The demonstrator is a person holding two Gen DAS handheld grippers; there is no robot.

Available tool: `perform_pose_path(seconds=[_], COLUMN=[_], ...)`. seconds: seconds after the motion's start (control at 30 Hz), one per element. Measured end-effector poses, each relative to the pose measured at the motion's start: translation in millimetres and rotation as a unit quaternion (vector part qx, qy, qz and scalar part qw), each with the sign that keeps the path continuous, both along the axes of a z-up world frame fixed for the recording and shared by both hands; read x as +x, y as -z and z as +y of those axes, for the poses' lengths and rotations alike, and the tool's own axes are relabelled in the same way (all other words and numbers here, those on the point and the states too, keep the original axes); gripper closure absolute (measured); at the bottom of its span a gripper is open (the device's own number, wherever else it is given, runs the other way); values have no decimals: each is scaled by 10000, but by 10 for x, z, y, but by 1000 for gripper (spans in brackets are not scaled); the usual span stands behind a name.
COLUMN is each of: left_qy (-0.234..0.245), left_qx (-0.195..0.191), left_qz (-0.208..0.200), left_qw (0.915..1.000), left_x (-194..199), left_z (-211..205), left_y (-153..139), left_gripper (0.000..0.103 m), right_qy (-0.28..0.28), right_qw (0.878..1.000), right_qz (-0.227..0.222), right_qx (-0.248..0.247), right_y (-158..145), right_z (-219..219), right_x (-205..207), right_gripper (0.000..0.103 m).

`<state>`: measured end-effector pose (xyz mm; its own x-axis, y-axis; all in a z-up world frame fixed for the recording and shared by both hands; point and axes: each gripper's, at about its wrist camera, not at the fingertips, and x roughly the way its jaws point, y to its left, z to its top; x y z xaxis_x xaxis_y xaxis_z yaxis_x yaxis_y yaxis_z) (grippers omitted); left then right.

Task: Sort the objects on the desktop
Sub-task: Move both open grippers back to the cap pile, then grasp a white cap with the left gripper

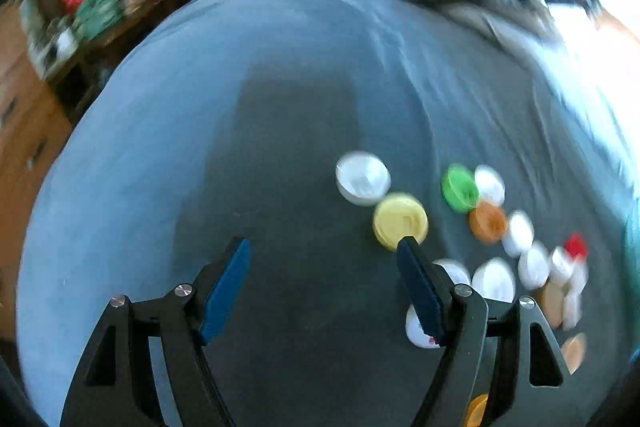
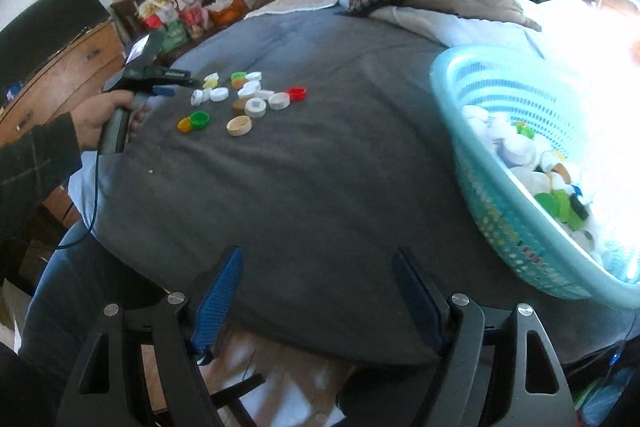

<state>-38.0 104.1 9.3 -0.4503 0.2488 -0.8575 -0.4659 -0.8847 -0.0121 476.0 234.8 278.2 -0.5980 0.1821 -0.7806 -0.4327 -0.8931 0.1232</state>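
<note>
The left gripper [image 1: 324, 247] is hanging with its jaws wide and nothing between them, above the grey blanket [image 1: 200, 147]. Bottle caps are lying to its right: a white cap [image 1: 363, 178], a yellow cap [image 1: 400, 221] just beside the right fingertip, a green cap [image 1: 459, 187] and an orange cap [image 1: 487, 223].

In the right wrist view, the right gripper [image 2: 318, 255] is also standing wide and empty over the blanket's near edge. A hand [image 2: 105, 117] is holding the left gripper beside the scattered caps [image 2: 244, 99]. A turquoise basket [image 2: 492, 211] at right is holding more caps.
</note>
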Motion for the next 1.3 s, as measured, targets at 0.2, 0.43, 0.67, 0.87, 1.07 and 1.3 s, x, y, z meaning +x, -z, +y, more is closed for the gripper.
perform_pose_path(seconds=[0.2,0.43,0.67,0.87,1.07,1.3], left_qy=[40,144,1197,2148,2127,1998], left_qx=[-365,631,435,-8,199,418], left_qz=[474,413,612,665,610,404], left_qw=[9982,9970,9900,9744,9750,9781], left_x=[311,671,850,963,856,763], left_z=[-345,-833,-473,-121,58,34], left_y=[-119,-176,-210,-109,-120,-94], left_gripper=[33,33,33,33,33,70], right_qy=[-306,-731,-1060,-1022,-939,-988], right_qw=[9993,9972,9939,9944,9953,9949], right_qz=[-34,-85,-83,-144,-161,-192], right_qx=[208,163,295,241,154,100], right_y=[-66,-27,-85,-71,-66,-33], right_z=[-162,-375,-675,-742,-753,-780], right_x=[-222,-512,-689,-663,-653,-687], right_gripper=[22,22,22,22,22,23])
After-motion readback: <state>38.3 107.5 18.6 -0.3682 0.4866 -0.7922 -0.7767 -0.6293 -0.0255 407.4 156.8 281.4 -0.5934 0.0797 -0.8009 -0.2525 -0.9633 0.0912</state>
